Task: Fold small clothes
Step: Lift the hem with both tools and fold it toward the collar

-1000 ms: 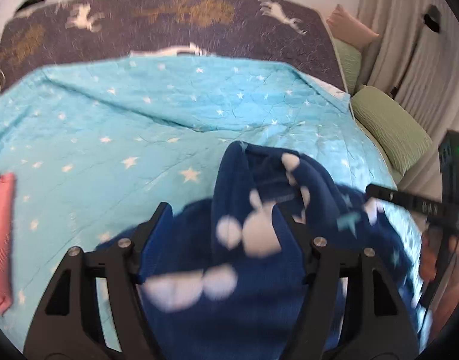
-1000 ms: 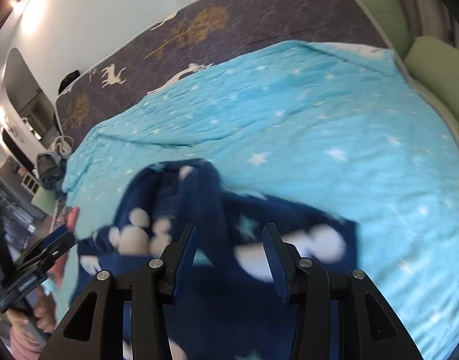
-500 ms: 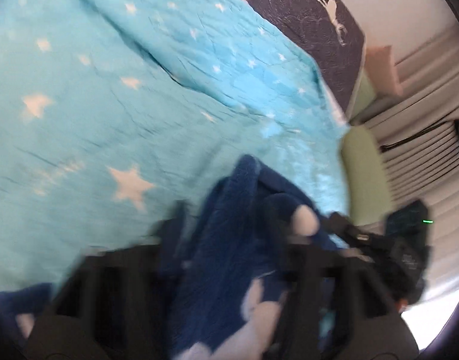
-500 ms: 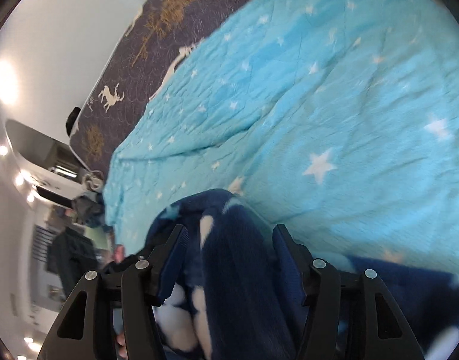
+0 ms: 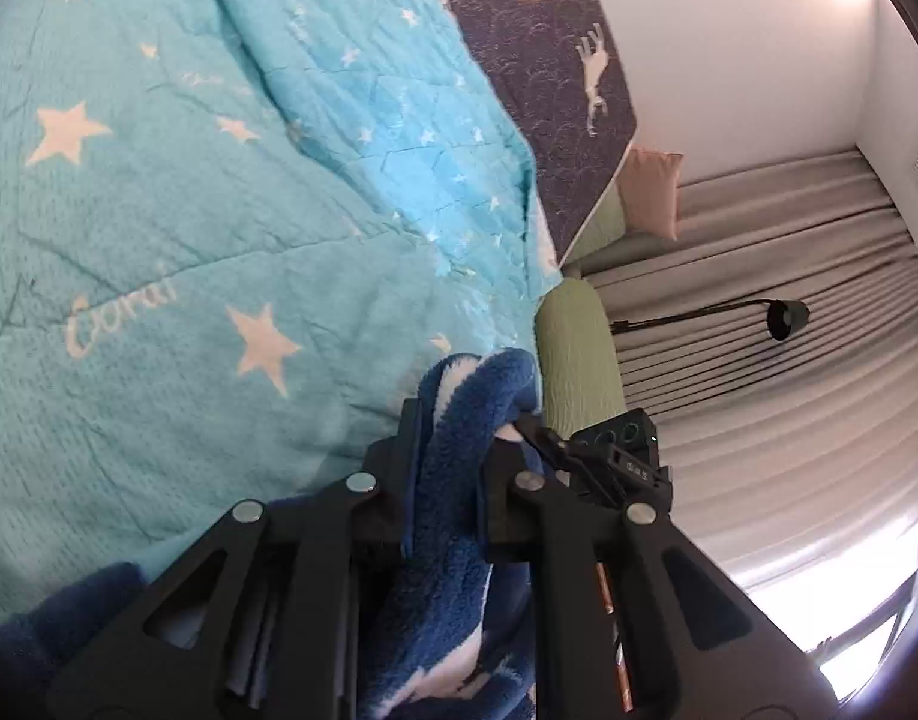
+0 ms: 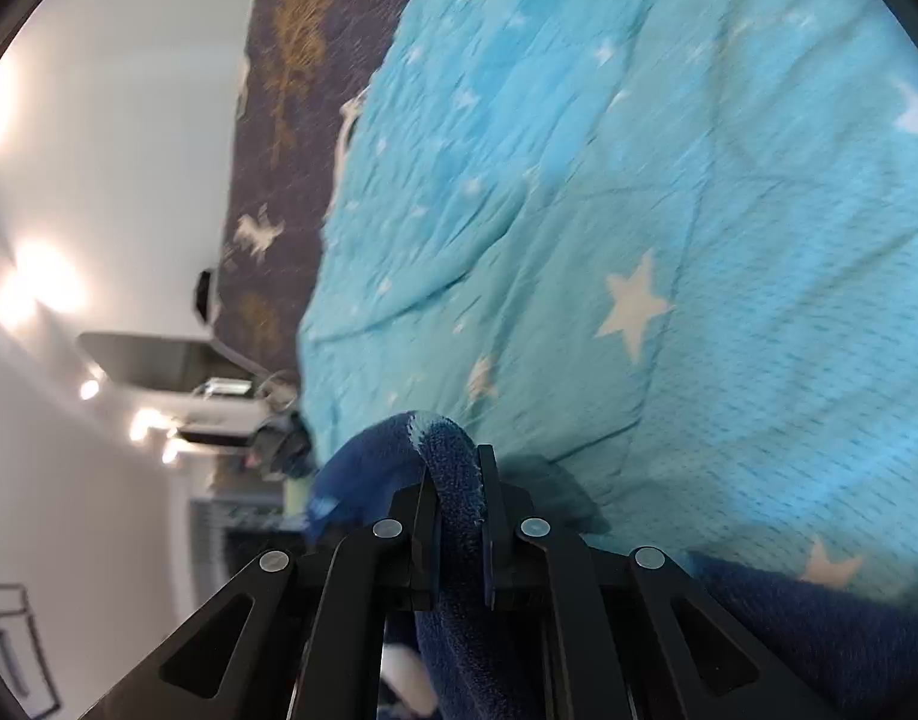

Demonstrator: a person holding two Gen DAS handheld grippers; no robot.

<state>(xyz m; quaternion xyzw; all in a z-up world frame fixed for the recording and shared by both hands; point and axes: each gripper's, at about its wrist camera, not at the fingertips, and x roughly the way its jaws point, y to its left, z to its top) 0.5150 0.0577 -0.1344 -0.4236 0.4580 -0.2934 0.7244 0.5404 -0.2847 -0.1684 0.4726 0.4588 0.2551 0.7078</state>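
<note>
Navy fleece garment (image 5: 453, 480), folded edge running lengthwise between the jaws, being clenched by closing left gripper (image 5: 453, 438) and clamped right gripper (image 6: 459, 498), lying over turquoise star quilt (image 5: 159, 252) reading "Goral".

- Fleece garment (image 5: 453, 480): dark blue with white shapes, fuzzy, bunched into a thick fold.
- One raised ridge (image 6: 453, 480) is pinched; the rest drapes onto the turquoise star bedspread (image 5: 159, 240).

Right gripper (image 6: 457, 480) at six o'clock, jaws clamped on a fold of navy fleece garment (image 6: 453, 468). Turquoise star-print quilt (image 6: 639, 210) fills twelve to four o'clock. Dark deer-print headboard (image 6: 279, 120) at ten o'clock. Items at nine o'clock blurred, possibly a shelf.
</note>
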